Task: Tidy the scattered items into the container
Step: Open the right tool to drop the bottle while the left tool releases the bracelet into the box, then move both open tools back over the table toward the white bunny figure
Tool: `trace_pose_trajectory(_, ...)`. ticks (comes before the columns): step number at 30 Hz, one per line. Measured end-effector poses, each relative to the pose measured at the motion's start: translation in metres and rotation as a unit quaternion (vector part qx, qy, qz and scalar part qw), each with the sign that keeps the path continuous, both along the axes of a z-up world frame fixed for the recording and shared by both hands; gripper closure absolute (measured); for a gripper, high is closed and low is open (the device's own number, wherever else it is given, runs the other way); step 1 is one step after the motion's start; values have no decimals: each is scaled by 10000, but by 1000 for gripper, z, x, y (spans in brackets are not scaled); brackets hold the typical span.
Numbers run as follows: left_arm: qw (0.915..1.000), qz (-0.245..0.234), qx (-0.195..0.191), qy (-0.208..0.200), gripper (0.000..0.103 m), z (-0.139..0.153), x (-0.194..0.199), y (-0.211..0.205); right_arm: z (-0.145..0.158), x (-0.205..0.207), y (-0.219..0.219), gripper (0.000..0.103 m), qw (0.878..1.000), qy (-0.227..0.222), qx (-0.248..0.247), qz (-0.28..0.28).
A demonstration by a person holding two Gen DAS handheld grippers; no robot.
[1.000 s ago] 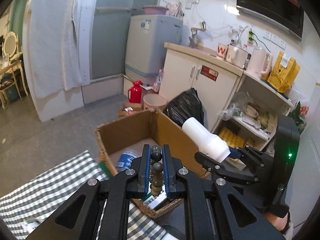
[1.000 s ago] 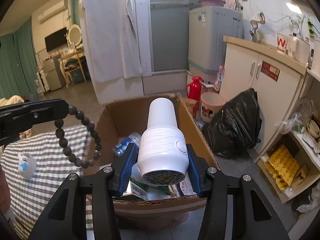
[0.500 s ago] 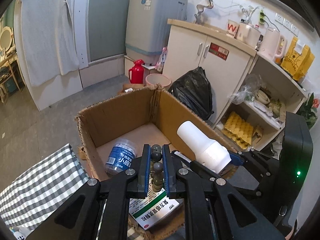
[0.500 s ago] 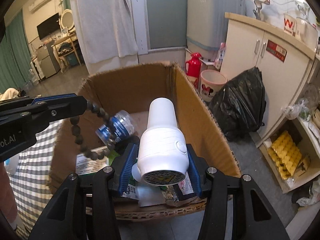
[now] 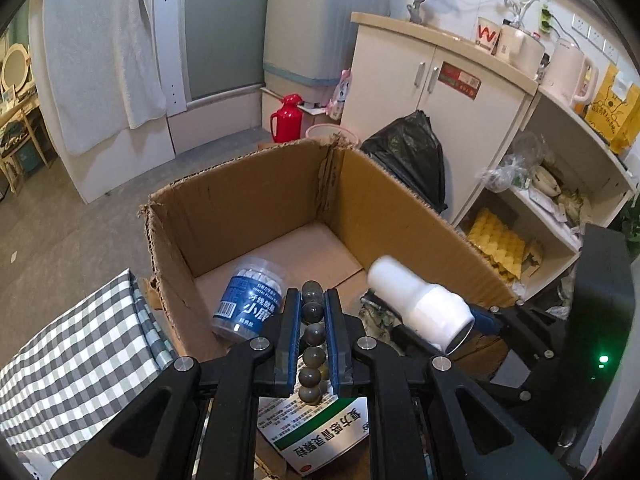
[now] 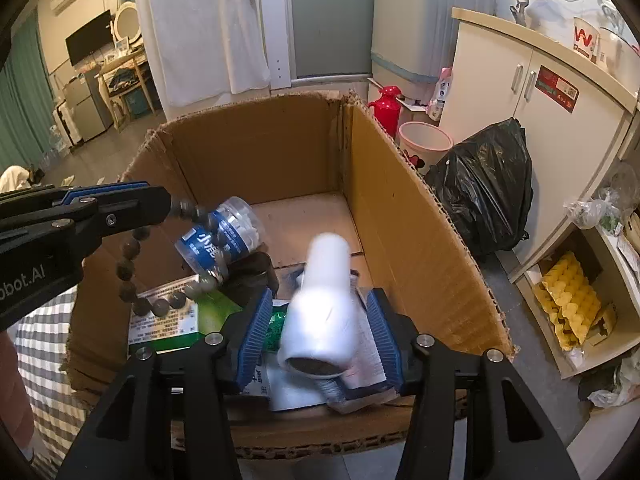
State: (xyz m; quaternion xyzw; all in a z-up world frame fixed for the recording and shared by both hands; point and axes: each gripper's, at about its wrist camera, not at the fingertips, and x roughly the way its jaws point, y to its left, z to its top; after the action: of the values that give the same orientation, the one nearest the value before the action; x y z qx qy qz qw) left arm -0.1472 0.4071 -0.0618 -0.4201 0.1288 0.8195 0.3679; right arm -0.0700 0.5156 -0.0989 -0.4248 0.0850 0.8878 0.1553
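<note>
An open cardboard box (image 5: 400,216) (image 6: 420,240) stands at the edge of a checked table. My left gripper (image 5: 312,300) is shut on a dark bead bracelet (image 5: 313,332) and holds it over the box; the loop hangs below the fingers in the right wrist view (image 6: 132,280). My right gripper (image 6: 320,312) has its jaws spread apart over the box. The white bottle (image 6: 324,312) (image 5: 420,312) sits blurred between them, loose and tilting. In the box lie a blue-labelled jar (image 5: 250,300) (image 6: 220,236) and a green-and-white medicine carton (image 5: 320,428) (image 6: 168,320).
The checked tablecloth (image 5: 72,360) lies left of the box. On the floor beyond are a black rubbish bag (image 6: 484,188), a pink bin (image 6: 424,144) and a red flask (image 5: 286,118). A white cabinet (image 5: 436,92) and open shelves (image 5: 540,208) stand to the right.
Both grippers moved forward and down over the box. My right gripper opened and the white bottle came loose between its jaws. The bracelet stays clamped in the left gripper.
</note>
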Motion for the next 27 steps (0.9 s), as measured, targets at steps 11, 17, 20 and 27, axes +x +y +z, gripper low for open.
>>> trace_pose_trajectory(11,9989,34,251,407,85,37,13,-17,51,27,-20,34,9947,951,377,-96)
trace_pose_trajectory(17,9963,147,508,684,68,69,23,-38,83,40,-31,34,9894,1388,430,-33)
trace_pose_trajectory(20,9943,217,623,838,61,85,29,-52,99,45,-42,31,9865,1569,465,50)
trace_pose_trajectory(27,9861,539,982,1224,12,118,43,-93,128,57,-73,14,9792,1915,629,250)
